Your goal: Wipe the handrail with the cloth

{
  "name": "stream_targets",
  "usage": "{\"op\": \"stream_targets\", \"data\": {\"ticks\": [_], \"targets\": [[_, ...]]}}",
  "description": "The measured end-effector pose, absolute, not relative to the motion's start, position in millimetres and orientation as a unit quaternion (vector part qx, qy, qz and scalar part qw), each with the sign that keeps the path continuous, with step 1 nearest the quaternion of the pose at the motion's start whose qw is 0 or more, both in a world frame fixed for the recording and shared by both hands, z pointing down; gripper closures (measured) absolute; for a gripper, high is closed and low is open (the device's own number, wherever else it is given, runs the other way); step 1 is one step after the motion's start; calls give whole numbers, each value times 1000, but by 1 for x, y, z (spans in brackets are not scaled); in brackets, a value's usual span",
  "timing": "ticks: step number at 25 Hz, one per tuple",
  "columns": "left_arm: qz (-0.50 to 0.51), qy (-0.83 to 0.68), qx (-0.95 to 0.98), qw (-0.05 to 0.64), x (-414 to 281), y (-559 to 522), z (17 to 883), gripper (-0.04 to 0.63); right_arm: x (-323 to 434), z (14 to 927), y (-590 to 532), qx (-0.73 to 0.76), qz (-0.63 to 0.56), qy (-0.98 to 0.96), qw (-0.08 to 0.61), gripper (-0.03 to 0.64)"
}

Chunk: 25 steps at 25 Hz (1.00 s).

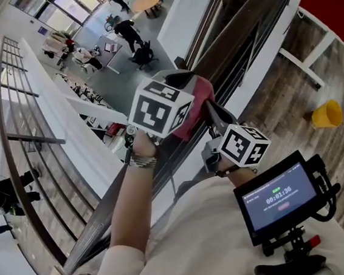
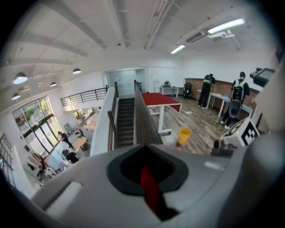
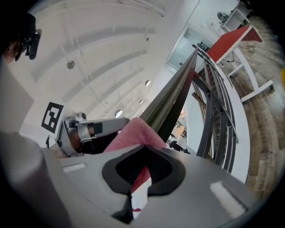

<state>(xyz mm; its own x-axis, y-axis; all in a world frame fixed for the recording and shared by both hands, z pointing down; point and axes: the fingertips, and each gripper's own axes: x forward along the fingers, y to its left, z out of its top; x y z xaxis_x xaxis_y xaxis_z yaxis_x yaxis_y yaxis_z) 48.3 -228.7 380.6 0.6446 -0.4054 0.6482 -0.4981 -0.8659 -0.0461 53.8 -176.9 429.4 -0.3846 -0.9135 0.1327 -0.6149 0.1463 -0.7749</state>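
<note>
- The left gripper (image 2: pixel 149 178) has its jaws closed, with a narrow red strip of the cloth (image 2: pixel 150 189) pinched between them.
- The right gripper (image 3: pixel 141 171) is likewise clamped tight on the cloth, whose pink-red fabric bulges out just beyond its jaws.
- In the head view the cloth is bunched between the two grippers, which sit close together, the left one slightly higher.
- The cloth lies on top of the handrail (image 3: pixel 171 100), a dark flat band that runs away from the grippers in the right gripper view.
- Thin horizontal bars hang below the handrail, with a white ledge beside them.
- A staircase (image 2: pixel 124 122) descends straight ahead of the left gripper.
- A yellow bucket (image 1: pixel 327 114) stands on the wooden floor, to the right of the rail in the head view, well apart from the grippers.
- A red tabletop (image 2: pixel 160 99) on white legs stands farther along the same floor.
- A small screen (image 1: pixel 279 199) showing a timer is mounted near the person's chest.
- Beyond the rail, people (image 1: pixel 130 31) are gathered around tables on a lower floor.
</note>
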Motion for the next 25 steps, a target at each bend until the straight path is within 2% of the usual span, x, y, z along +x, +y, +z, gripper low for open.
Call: {"op": "stream_targets", "data": {"ticks": [25], "targets": [[331,-258,904,79,34,-214,379,591,44,428,-163,-525,-389,733,187,624]]}}
